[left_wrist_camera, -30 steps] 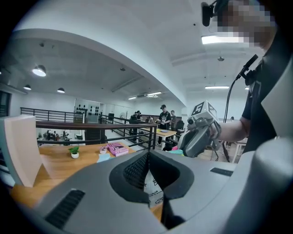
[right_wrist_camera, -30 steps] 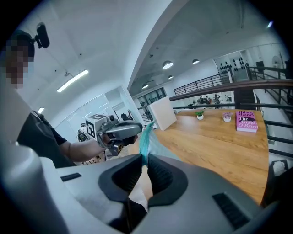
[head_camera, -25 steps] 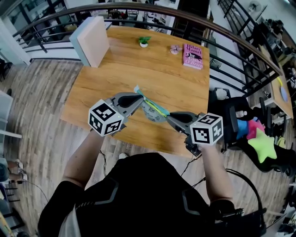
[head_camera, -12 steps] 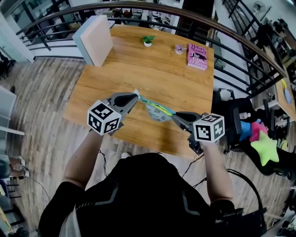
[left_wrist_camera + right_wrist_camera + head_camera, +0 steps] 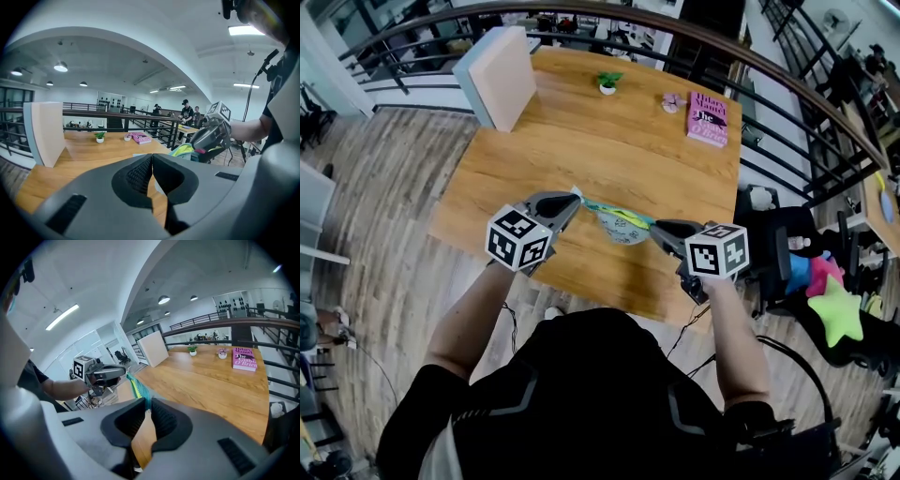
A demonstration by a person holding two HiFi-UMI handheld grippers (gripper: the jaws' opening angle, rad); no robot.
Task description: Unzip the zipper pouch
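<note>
Wooden table (image 5: 609,141) bare across its middle, and above the near half the left gripper (image 5: 570,201) is clamped flat on one end of the zipper pouch (image 5: 619,225) while the right gripper (image 5: 656,228) pinches the other! Only the right gripper view shows the teal edge nipped between its pads. A pale block (image 5: 492,80), plant (image 5: 607,82) and pink book (image 5: 709,117) sit well clear along the far edge.

Zipper pouch (image 5: 621,225) over table (image 5: 581,141), book (image 5: 709,119) behind it.
</note>
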